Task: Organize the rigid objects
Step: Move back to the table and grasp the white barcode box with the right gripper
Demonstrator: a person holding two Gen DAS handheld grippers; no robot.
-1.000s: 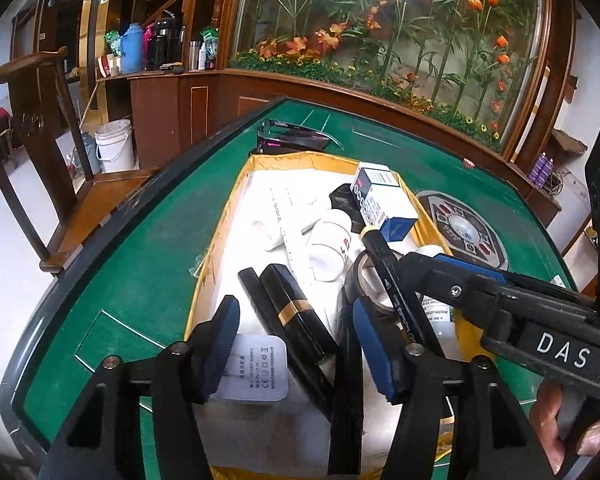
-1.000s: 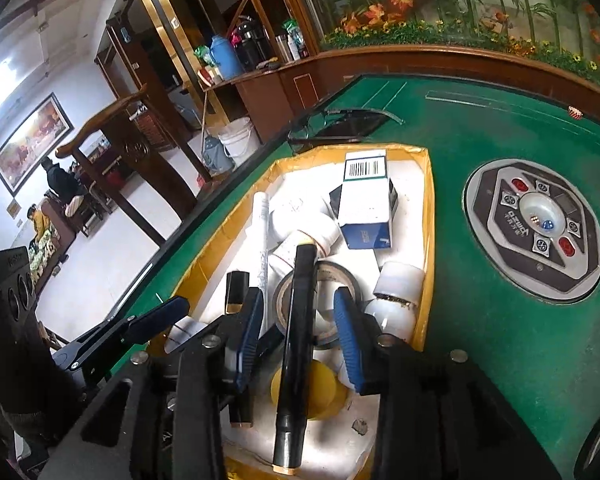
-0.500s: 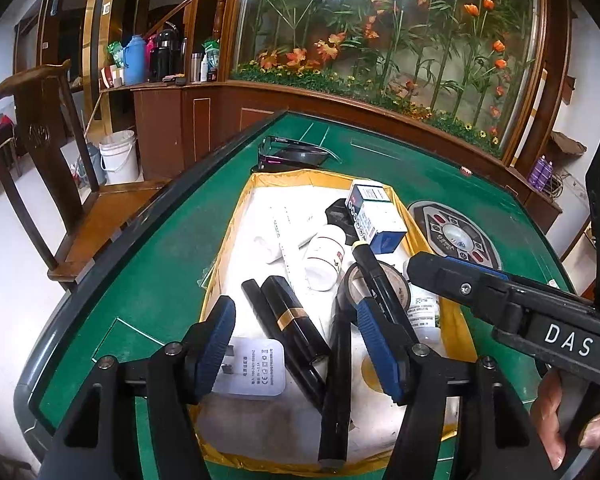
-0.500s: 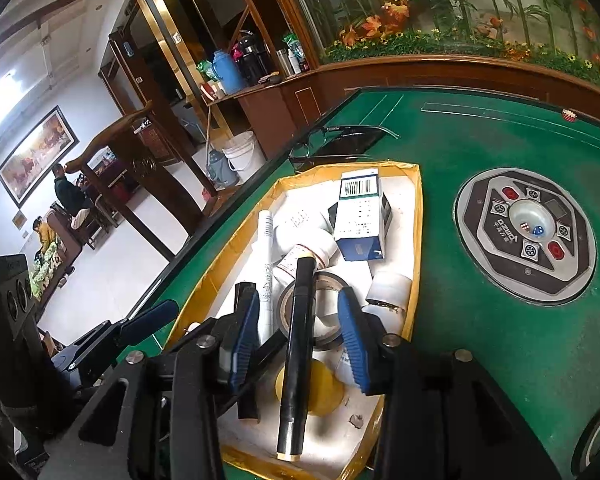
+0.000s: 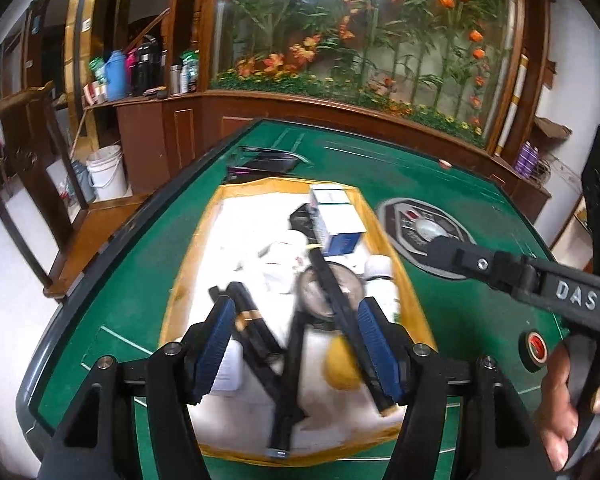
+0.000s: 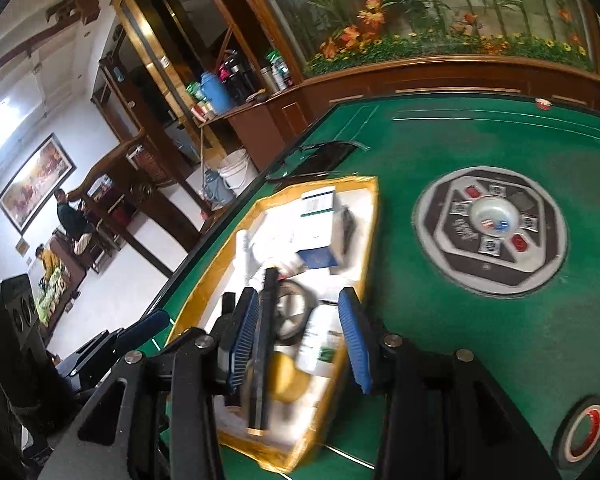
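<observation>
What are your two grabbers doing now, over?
Left gripper open above yellow tray. Right gripper open, black pen against one pad, not clamped. Tray crowded: tape roll, blue-white box.

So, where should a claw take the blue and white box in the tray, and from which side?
Grip the blue and white box across its two long flat sides, near the middle, coming down from above. It lies on top of the other items in the yellow-rimmed tray, so its sides look free, though the picture is blurred.
</observation>
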